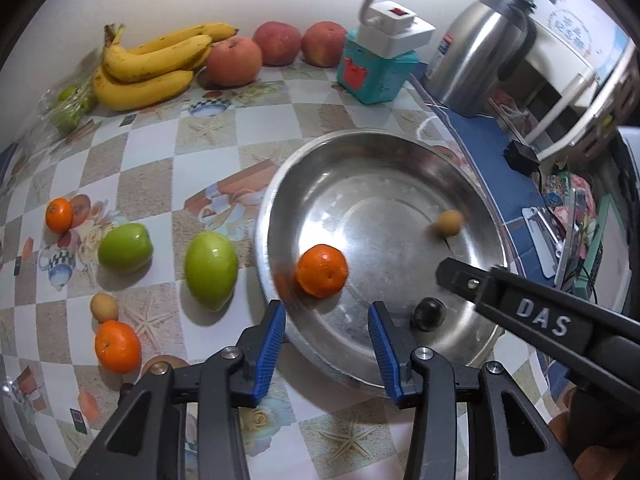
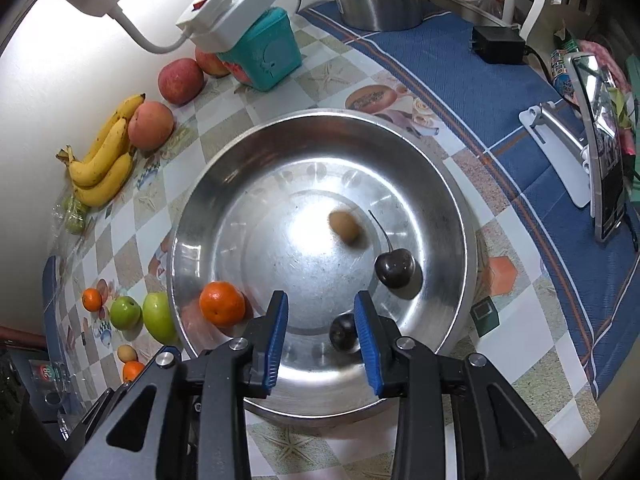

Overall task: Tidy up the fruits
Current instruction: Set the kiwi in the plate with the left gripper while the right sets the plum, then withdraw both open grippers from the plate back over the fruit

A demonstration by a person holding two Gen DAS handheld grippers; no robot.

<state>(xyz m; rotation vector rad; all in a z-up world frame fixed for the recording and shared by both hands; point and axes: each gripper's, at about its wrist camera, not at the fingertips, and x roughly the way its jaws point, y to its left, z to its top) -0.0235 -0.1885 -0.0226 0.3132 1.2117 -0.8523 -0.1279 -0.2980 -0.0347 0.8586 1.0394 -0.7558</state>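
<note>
With both grippers poised over the steel bowl [image 2: 452,184], neither one holds anything. Left gripper [image 1: 327,344]: jaws apart, blue pads clear of everything; a mandarin [image 1: 322,265] lies in the bowl just beyond them, at the bowl's left side, untouched. Right gripper [image 2: 321,336]: jaws parted, nothing pressed between the pads; a dark round fruit [image 2: 344,332] sits in the bowl right beside its right-hand pad, contact unclear.

Also in the bowl: a dark cherry with stem [image 2: 394,268] right of centre and a small tan fruit [image 2: 344,227], blurred, toward the far side.

Left of the bowl on the checked tablecloth [image 1: 208,128]: two green fruits [image 1: 210,270], two more mandarins [image 1: 117,346], another small tan fruit [image 1: 103,307]. Far left against the wall: bananas [image 1: 148,64], three reddish peaches or apples [image 1: 234,61], a clear bag of green fruit [image 1: 70,106].

Readable writing: "DAS" in white on the right gripper's black arm [image 1: 540,320], seen in the left wrist view. Print on the white appliance [image 1: 576,36] far right is too small to read.
</note>
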